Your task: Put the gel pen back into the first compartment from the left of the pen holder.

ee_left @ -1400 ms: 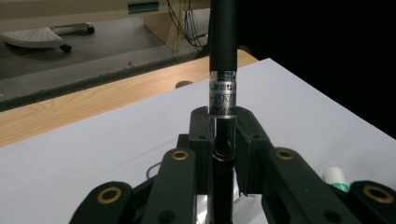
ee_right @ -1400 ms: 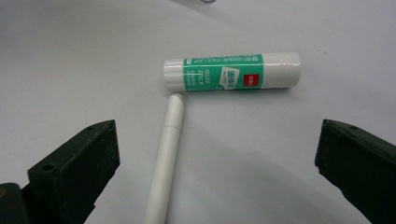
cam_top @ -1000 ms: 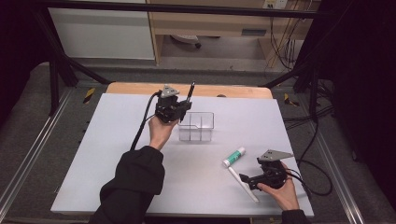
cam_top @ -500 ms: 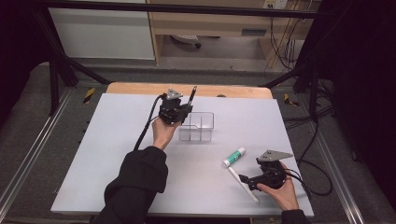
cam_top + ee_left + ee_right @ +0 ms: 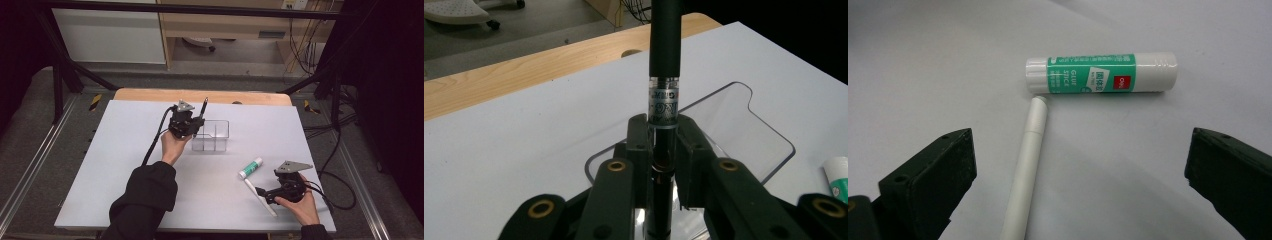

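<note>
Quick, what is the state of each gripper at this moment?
Left gripper: shut on the black pen with a clear printed band, above the clear plastic organiser.
Right gripper: open, holding nothing.

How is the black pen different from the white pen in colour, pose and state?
The black pen is dark and stands upright; the white pen is pale and lies flat on the table. The black pen is clamped in the left hand-held gripper over the clear organiser; the white pen lies free, before the open right hand-held gripper. Both are slim sticks.

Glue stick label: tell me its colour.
Green with white lettering, on a white glue stick; a small red logo sits at one end. Clearest in the right gripper view.
</note>
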{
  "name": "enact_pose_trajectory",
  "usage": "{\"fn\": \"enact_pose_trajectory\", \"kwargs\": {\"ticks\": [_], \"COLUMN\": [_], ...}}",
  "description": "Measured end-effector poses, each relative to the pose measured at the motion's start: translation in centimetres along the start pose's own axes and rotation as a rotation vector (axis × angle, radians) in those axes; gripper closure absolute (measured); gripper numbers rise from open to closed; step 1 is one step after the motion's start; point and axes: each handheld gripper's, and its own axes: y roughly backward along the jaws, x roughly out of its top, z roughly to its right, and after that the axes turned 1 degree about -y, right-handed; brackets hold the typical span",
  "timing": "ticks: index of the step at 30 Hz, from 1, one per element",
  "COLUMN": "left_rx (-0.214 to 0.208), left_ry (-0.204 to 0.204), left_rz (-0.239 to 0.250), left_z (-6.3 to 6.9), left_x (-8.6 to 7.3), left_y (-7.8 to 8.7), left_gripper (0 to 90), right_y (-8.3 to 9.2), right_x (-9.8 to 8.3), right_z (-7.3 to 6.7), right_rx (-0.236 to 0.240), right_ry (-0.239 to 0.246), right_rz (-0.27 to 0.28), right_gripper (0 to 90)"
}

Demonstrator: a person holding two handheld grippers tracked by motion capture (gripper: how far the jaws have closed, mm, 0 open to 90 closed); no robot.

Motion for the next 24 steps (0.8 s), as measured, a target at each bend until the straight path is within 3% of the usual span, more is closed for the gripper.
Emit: {"fn": "enact_pose_trajectory", "kwargs": {"ticks": [13,24], "left_rx": [-0.003,-0.027], "left_ry": [0.006,-0.052], "left_rz": [-0.035,-0.021], "left_z": [-0.3,0.1], "left_x": [-1.0,-0.5], "left_y": [0.0,3.2], "left_gripper": [77.2,54.0], "right_y": [-0.2,-0.1], "right_x": [0.0,0.0], "right_z": [-0.1,-0.1], "right_rx": [-0.001,-0.004], "right_ry": [0.003,-0.008], "right_rz": [-0.013,-0.006], "right_gripper": [0.9,1.0]}}
